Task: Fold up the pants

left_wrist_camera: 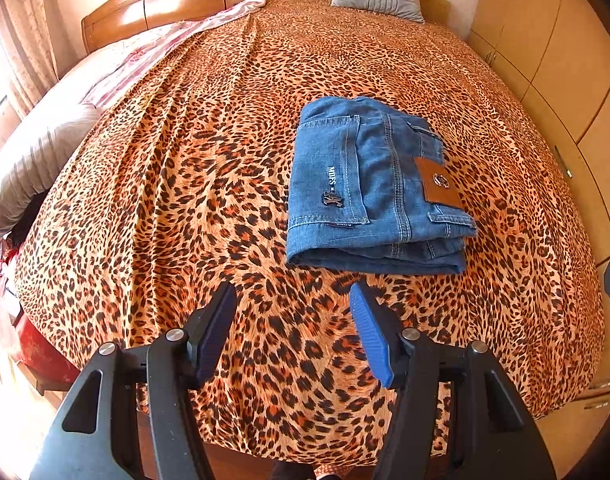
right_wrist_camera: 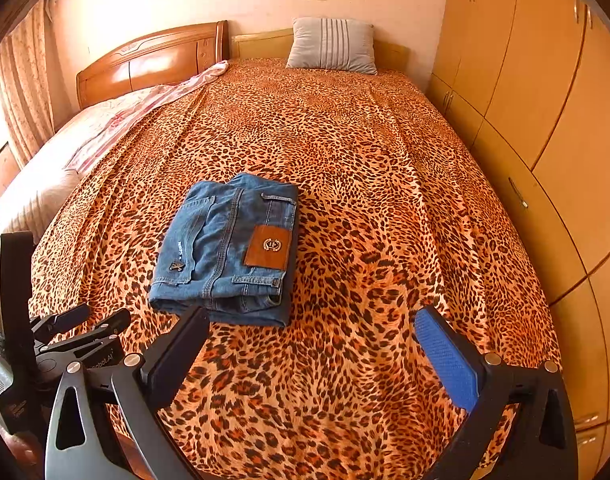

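Note:
Blue denim pants (left_wrist_camera: 375, 186) lie folded into a compact rectangle on the leopard-print bedspread (left_wrist_camera: 209, 184), back pocket and brown leather patch facing up. They also show in the right wrist view (right_wrist_camera: 225, 250). My left gripper (left_wrist_camera: 293, 296) is open and empty, held above the bedspread just short of the pants' near edge. My right gripper (right_wrist_camera: 311, 318) is open wide and empty, also near the front of the bed, with its left finger (right_wrist_camera: 177, 356) close to the pants' near edge. The left gripper's body (right_wrist_camera: 65, 344) shows at the left of the right wrist view.
A grey striped pillow (right_wrist_camera: 333, 44) leans at the head of the bed. A pink floral quilt (right_wrist_camera: 117, 124) and a wooden headboard (right_wrist_camera: 153, 60) are at the left. Wooden wardrobe doors (right_wrist_camera: 545, 120) run along the right side. A grey pillow (left_wrist_camera: 33, 172) lies at the left edge.

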Motion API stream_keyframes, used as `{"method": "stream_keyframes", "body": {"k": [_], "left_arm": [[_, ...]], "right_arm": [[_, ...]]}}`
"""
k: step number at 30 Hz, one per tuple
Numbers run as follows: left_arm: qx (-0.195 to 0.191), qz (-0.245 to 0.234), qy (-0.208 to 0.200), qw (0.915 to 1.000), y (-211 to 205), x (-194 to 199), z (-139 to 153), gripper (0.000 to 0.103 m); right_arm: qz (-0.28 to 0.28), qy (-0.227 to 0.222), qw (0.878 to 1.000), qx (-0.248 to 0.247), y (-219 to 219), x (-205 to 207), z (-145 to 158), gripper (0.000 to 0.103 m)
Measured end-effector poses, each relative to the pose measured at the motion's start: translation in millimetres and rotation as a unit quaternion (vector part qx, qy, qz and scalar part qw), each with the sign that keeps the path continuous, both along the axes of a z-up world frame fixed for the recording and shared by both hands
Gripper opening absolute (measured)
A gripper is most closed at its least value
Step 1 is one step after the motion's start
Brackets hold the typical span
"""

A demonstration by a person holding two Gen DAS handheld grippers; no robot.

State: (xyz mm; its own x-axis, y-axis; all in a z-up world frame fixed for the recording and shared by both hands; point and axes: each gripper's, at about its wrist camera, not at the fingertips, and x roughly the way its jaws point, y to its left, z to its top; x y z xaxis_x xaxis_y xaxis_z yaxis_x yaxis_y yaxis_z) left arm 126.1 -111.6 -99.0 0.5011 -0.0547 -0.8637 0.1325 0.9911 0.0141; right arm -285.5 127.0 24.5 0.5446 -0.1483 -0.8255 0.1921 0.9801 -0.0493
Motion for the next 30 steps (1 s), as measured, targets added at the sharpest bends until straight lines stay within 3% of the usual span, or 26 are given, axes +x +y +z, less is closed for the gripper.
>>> {"method": "stream_keyframes", "body": {"k": [12, 24, 30], "left_arm": [[0.001, -0.003, -0.027, 0.9996, -18, -43, 23, 0.058], [-0.038, -0.012, -0.009, 0.9992, -24, -52, 33, 0.058], [-0.056, -0.005, -0.040, 0.9976, -25, -56, 50, 0.066]], "right_arm": [[-0.051, 0.014, 0.999, 0.015, -25, -86, -34, 0.103], [-0.039, 0.017, 0.999, 0.001, -32, -98, -29, 0.103], [-0.043, 0.025, 0.999, -0.002, -35, -99, -33, 0.103]]}}
